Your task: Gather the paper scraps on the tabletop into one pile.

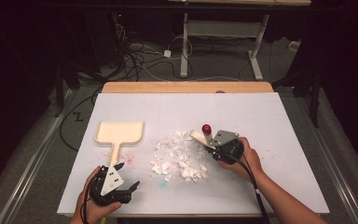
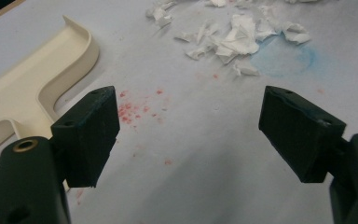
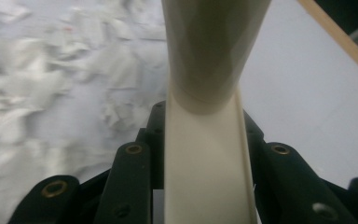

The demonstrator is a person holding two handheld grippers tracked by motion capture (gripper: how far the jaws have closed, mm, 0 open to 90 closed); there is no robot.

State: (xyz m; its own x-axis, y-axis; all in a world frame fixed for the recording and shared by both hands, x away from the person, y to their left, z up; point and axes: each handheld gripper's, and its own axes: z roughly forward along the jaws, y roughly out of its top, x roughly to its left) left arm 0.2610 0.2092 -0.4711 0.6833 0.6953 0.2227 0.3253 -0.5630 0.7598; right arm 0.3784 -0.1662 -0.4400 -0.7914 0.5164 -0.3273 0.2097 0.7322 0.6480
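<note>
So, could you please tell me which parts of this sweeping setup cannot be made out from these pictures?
- Brush: in the high view, the right gripper covers its handle; bristles too small to tell.
- Brush head: cut off by the top edge in the right gripper view.
- Paper scraps: blurred in the right gripper view.
- Dustpan: cut off by the left edge in the left gripper view.
- Left gripper: open, touching nothing.

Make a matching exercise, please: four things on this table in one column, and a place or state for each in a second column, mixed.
Things:
1. dustpan
2. paper scraps
3. left gripper
4. right gripper

Places or states:
a. shut on the cream brush
b. piled in the middle of the table
c. open, holding nothing
d. lying flat at the left, handle toward the person

Pairs: 1-d, 2-b, 3-c, 4-a
</note>
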